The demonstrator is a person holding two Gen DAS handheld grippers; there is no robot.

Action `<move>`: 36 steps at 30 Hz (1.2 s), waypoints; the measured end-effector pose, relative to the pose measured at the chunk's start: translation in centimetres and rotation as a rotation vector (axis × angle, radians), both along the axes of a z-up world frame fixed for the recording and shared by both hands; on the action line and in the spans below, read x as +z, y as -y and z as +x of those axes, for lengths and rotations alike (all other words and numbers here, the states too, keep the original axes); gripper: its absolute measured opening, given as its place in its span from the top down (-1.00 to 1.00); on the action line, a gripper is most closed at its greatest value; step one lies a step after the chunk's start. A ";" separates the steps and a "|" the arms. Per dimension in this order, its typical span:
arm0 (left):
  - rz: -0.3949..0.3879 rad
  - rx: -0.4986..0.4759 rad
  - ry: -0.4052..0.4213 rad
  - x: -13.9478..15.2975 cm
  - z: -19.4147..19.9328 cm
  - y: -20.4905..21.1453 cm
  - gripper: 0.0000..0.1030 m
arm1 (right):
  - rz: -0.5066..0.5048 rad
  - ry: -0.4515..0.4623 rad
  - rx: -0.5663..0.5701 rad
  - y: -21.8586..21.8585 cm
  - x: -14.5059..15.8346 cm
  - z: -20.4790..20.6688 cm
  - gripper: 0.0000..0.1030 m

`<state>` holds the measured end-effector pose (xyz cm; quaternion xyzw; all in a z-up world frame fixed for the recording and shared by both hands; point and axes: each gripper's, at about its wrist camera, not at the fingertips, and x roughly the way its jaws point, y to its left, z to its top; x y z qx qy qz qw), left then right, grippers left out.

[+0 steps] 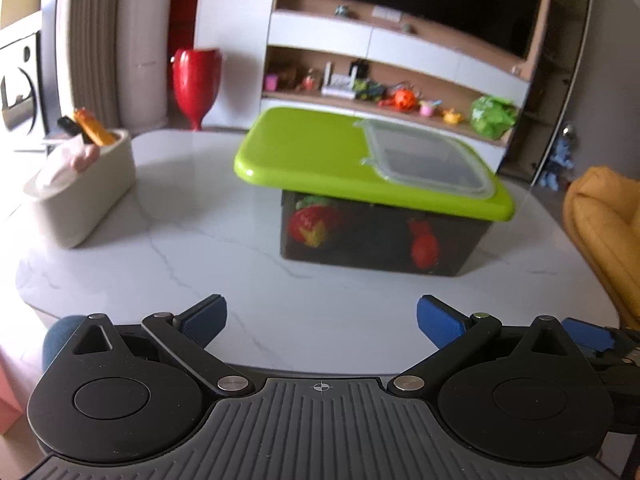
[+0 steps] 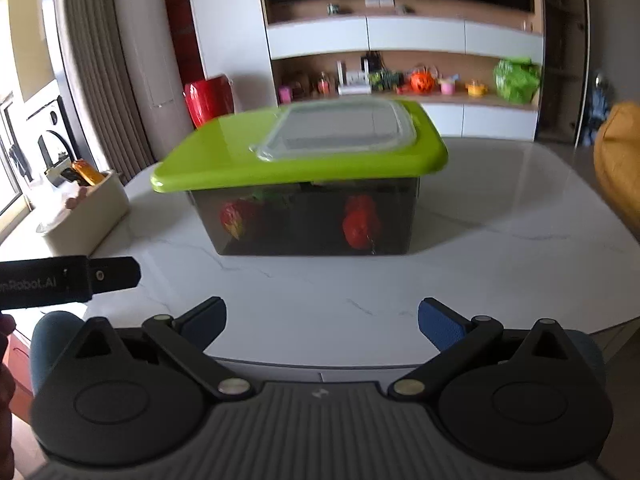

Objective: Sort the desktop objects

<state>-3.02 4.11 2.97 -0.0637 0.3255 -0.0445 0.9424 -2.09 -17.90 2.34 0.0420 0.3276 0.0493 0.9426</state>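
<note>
On a white marble table [image 1: 160, 240], a dark storage box [image 1: 380, 236] sits closed under its green lid [image 1: 304, 152], red toy fruit visible through its wall.

The left gripper [image 1: 322, 318] and right gripper [image 2: 322, 318] hover near the table's front edge, jaws spread wide, nothing between them. A cream caddy [image 1: 92, 196] stands well left of the box.

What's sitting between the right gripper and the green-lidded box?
Nothing: only bare marble table lies between the right gripper and the green-lidded box, in the right wrist view.

A red vase [image 1: 197, 80] stands beyond the table; toys line a shelf [image 2: 400, 98].
</note>
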 end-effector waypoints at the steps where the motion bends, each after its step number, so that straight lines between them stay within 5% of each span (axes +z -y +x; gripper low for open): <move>1: -0.002 -0.001 0.006 0.1 0.0 0.1 -1.00 | -0.003 0.009 0.002 -0.2 0.2 -0.2 -1.00; 12: -0.037 0.018 -0.059 -2.5 2.2 -0.4 -1.00 | -0.038 0.050 -0.090 0.3 -0.1 0.0 -1.00; 18: 0.039 0.068 0.016 -0.5 5.4 -0.8 -1.00 | -0.066 0.071 -0.079 0.4 1.6 2.6 -1.00; 22: -0.011 0.076 0.036 -0.5 6.6 -1.3 -1.00 | -0.047 0.081 -0.109 1.1 2.5 4.6 -1.00; 30: -0.004 0.042 -0.061 -4.3 7.9 -0.1 -1.00 | 0.036 -0.024 -0.119 2.3 -1.0 6.0 -1.00; 36: 0.051 0.076 -0.001 -4.2 6.7 0.1 -1.00 | 0.007 -0.025 -0.112 2.4 -2.0 6.1 -1.00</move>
